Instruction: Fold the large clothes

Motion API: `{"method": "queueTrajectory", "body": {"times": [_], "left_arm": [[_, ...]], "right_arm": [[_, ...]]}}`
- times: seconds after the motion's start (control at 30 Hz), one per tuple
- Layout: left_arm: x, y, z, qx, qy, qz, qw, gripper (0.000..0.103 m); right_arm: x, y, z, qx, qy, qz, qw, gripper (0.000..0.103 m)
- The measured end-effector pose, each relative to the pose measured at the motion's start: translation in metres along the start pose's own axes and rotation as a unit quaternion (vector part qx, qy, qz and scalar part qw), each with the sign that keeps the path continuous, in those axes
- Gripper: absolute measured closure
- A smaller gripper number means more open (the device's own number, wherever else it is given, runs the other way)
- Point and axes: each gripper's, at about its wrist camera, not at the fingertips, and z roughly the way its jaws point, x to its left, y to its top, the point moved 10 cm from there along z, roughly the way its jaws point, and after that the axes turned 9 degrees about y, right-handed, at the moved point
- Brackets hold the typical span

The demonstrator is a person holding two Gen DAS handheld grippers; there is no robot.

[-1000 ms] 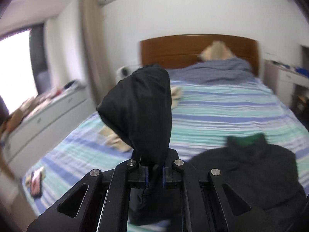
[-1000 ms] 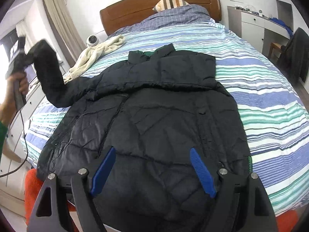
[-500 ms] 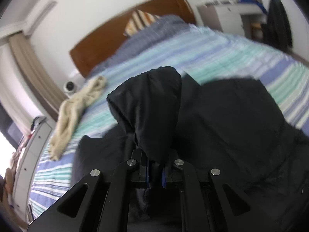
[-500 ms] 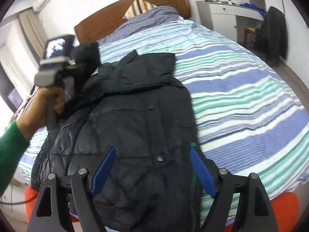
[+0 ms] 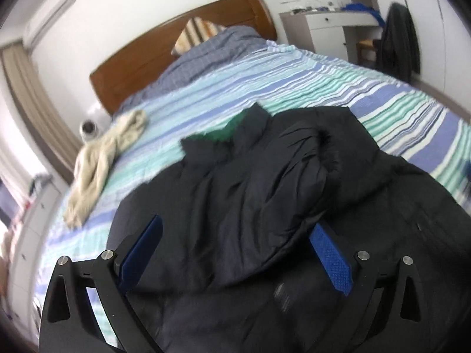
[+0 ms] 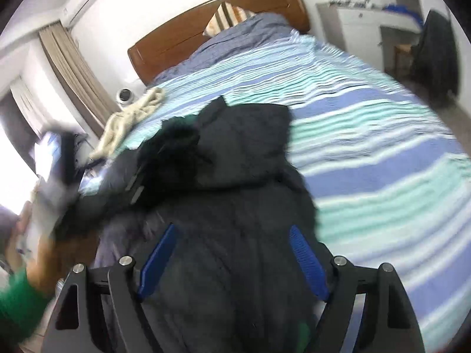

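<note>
A large black puffer jacket (image 5: 294,235) with a green collar lining (image 5: 232,126) lies on the striped bed (image 5: 353,88). Its left sleeve (image 5: 279,176) lies folded across the chest. My left gripper (image 5: 235,241) is open and empty just above the jacket, blue pads wide apart. In the right wrist view the jacket (image 6: 235,206) fills the middle, and my right gripper (image 6: 232,253) is open and empty over its lower part. The left gripper (image 6: 59,161) shows blurred at the left of that view, held by a hand with a green cuff.
A cream garment (image 5: 103,158) lies on the bed's left side near a small white camera (image 5: 88,126). A wooden headboard (image 5: 176,47), striped pillow (image 5: 197,32) and grey quilt (image 5: 212,53) are at the far end. A white desk (image 5: 329,23) and a dark coat (image 5: 400,38) stand at the right.
My left gripper carried the sleeve over the jacket's chest, opened and let it go. The sleeve now lies folded on the jacket. My right gripper stayed open over the jacket's lower part.
</note>
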Motion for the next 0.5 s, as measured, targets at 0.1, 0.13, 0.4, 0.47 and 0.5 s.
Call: {"method": "queueTrajectory", "body": {"times": [0.1,0.13,0.4,0.47,0.5], "left_arm": [[0.043,-0.027,-0.015,0.021,0.0,-0.047,0.9987,0.003],[0.056,-0.037,-0.018,0.028,0.002,-0.063,0.9976,0.003],[0.074,-0.072,0.001,0.046,0.01,-0.092,0.9946,0.003],[0.062,-0.072,0.0,0.039,0.007,-0.082,0.9958,0.003],[0.053,-0.069,0.0,0.033,0.007,-0.073,0.9968,0.003]], "right_arm": [[0.009,0.027,0.053,0.026,0.057,0.043,0.997,0.022],[0.013,0.029,0.074,0.045,0.075,0.067,0.994,0.022],[0.098,-0.008,0.131,0.121,0.271,0.209,0.932,0.022],[0.122,-0.016,0.123,0.124,0.286,0.198,0.929,0.022],[0.129,-0.014,0.119,0.116,0.276,0.18,0.937,0.022]]}}
